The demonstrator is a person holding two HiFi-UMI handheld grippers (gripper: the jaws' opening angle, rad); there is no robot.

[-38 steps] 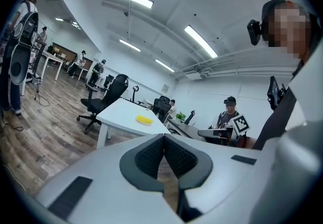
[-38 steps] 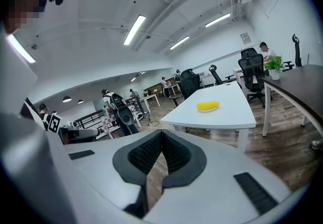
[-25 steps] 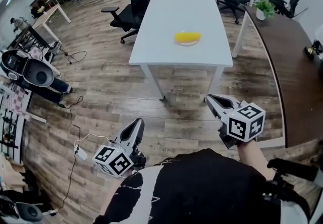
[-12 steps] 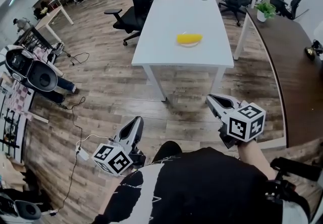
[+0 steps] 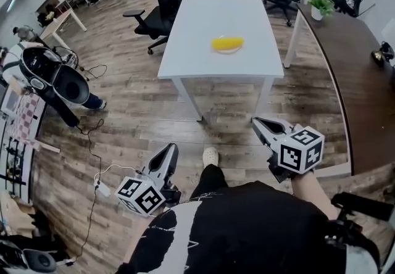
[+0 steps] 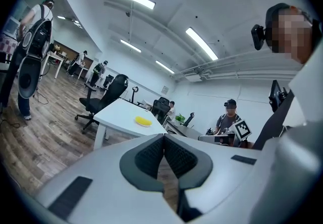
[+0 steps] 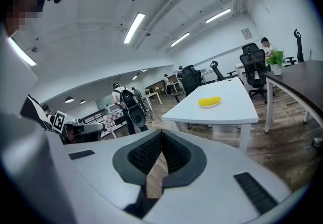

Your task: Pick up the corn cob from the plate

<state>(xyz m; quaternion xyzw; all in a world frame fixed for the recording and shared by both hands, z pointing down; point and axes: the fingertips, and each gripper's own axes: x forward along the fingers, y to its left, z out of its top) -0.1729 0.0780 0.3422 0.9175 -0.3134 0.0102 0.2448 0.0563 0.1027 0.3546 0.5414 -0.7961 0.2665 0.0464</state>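
Note:
The yellow corn cob [image 5: 227, 43] lies on a small plate in the middle of a white table [image 5: 203, 63], far ahead of me across the wooden floor. Both grippers hang low near my body, well short of the table. My left gripper [image 5: 169, 150] is shut with nothing between its jaws, and my right gripper [image 5: 258, 122] is shut and empty too. The left gripper view shows the corn cob [image 6: 143, 121] small beyond the closed left gripper [image 6: 164, 140]. In the right gripper view the corn cob [image 7: 209, 101] sits on the table [image 7: 232, 112] past the closed right gripper [image 7: 161, 134].
Black office chairs [image 5: 162, 1] stand at the table's left and far end. A dark curved desk [image 5: 364, 81] with a potted plant [image 5: 322, 7] runs along the right. A person with a large backpack [image 5: 58, 81] walks at the left. A white cable and power strip [image 5: 99, 187] lie on the floor.
My foot has come forward into view between the grippers. The person with the backpack has moved to the right along the left side. Both grippers have stayed put and shut.

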